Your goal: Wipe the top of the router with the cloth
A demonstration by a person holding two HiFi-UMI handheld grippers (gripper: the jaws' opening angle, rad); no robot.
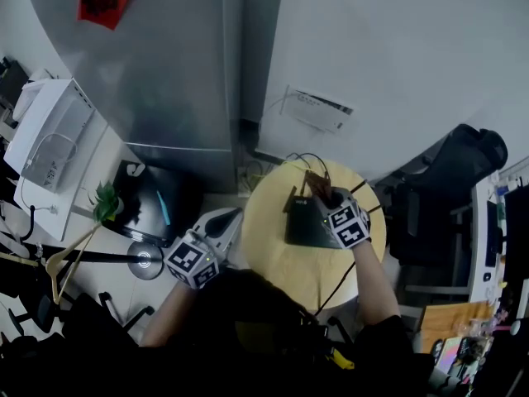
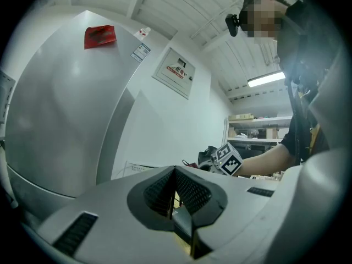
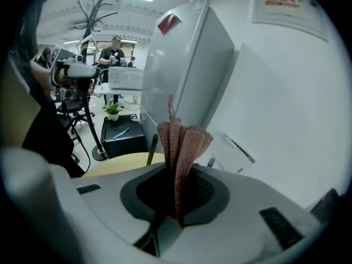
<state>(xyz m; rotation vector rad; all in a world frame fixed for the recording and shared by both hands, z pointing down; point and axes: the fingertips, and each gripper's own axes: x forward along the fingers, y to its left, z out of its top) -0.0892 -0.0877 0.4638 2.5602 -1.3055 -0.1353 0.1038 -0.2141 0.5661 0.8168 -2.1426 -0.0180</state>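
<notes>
On the round yellow tabletop [image 1: 273, 259], a dark, flat router [image 1: 304, 227] is seen lying toward the far right side, with thin antennas raised at its edges. One antenna [image 3: 151, 149] is picked up in the right gripper view, standing dark against the yellow surface.

The right hand-held gripper [image 1: 325, 198] is held over the far part of the router, its marker cube turned upward. Its jaws are closed on a brownish-pink knitted cloth [image 3: 179, 147], which is pinched in folds and sticks out beyond the fingertips. From the head view the cloth [image 1: 317, 185] is placed at the router's far edge; whether it touches the casing cannot be told.

The left hand-held gripper [image 1: 226, 221] is kept off the tabletop's left rim, well apart from the router. In its own view the jaws [image 2: 175, 201] are brought together with nothing gripped between them, only a thin slit being left.

Behind the tabletop a grey fridge [image 1: 165, 64] with a red sticker is stood against a white wall. A black low cabinet [image 1: 157, 205] and a small green plant [image 1: 105, 200] are set to the left, on the floor.
</notes>
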